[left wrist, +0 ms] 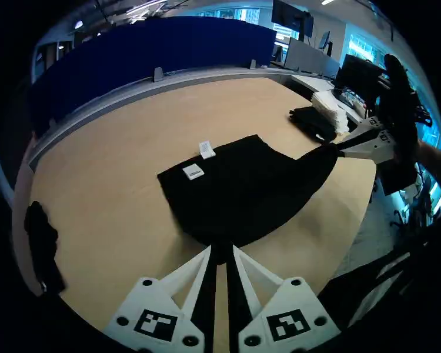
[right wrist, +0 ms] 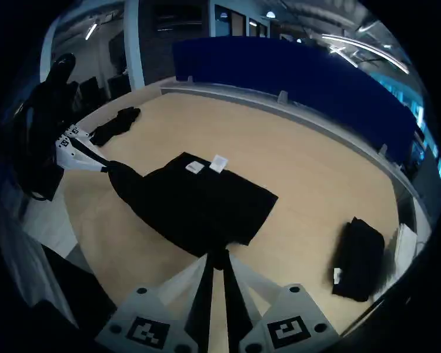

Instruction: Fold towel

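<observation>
Black towel (left wrist: 244,188) lies spread at the centre of a light wood table (left wrist: 114,194), with 2 white tags (left wrist: 193,172) near its 11 o'clock edge. In the left gripper view, the left gripper (left wrist: 220,250) at 6 o'clock has both fingers clamped on one towel corner. In the right gripper view, the right gripper (right wrist: 219,257) at 6 o'clock pinches another corner likewise. A folded black cloth stack (right wrist: 358,259) sits at 4 o'clock, apart from the towel. A blue partition (left wrist: 150,53) lines the table's 12 o'clock edge.
</observation>
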